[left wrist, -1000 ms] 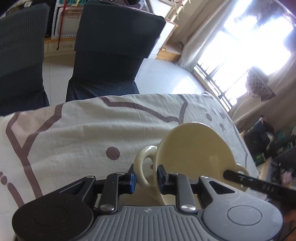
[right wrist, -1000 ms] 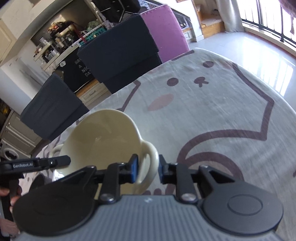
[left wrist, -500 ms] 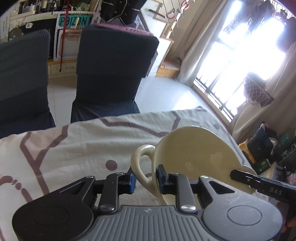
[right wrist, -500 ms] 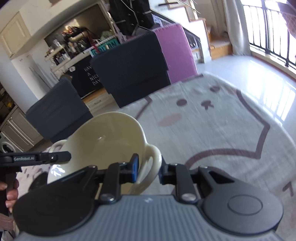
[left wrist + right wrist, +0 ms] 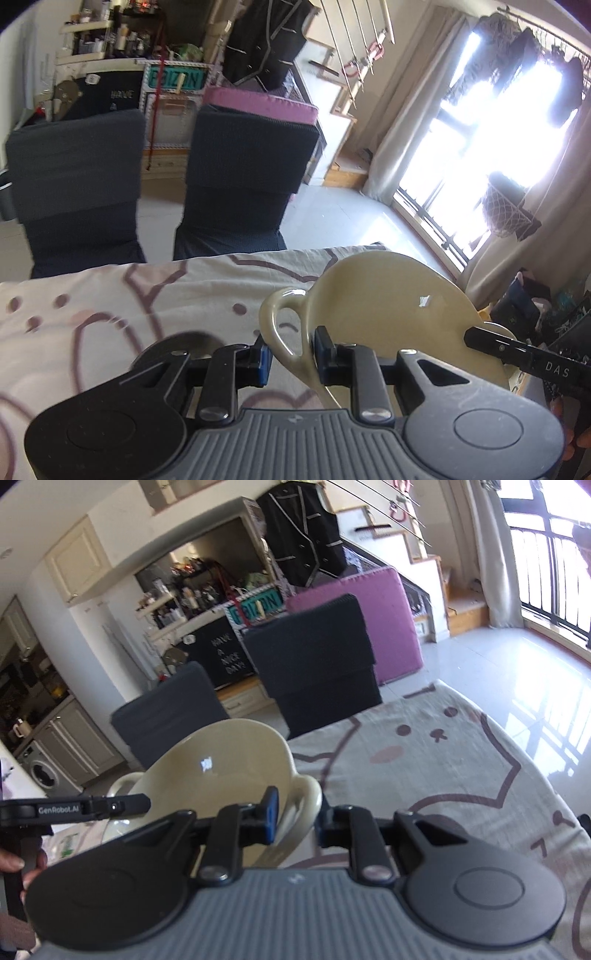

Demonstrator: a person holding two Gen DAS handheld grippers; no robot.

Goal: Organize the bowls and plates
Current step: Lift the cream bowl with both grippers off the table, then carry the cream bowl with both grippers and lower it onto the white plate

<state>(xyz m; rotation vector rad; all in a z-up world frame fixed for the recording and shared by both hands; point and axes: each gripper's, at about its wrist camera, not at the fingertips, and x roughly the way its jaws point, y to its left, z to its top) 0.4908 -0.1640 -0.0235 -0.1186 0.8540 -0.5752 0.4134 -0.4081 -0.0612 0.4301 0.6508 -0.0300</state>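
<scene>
Right now both grippers are clamping the one cream bowl (image 5: 388,314) by its two loop handles, carrying it in the air above the tablecloth (image 5: 110,295). The left gripper (image 5: 291,360) is pinching the near handle (image 5: 280,325) in the left wrist view, jaws narrow, pads pressing either side of the loop. The right gripper (image 5: 295,821) is doing the same on the opposite handle (image 5: 304,805), and its jaws have just been closing a bit further, w/ the handle btwn them.

Risks, near to far:
- Pads are gripping thin glazed loops only, so the bowl could be slipping or pivoting if either hand is tilting differently from the other.
- Two hands moving at uneven pace could be twisting the bowl, straining a handle, maybe cracking it.
- Tablecloth is lying loose and wrinkled, so a low pass could be snagging the cloth or setting the bowl down unevenly.
- A dark round thing (image 5: 184,341) is sitting on the cloth just past the left gripper; can't tell what it is, but it could be getting bumped.

Count: 1 bowl, 2 handles, 2 grippers, 2 dark chairs (image 5: 317,657) beyond the table, 1 pink cushion (image 5: 373,602) behind them. No plates showing.
</scene>
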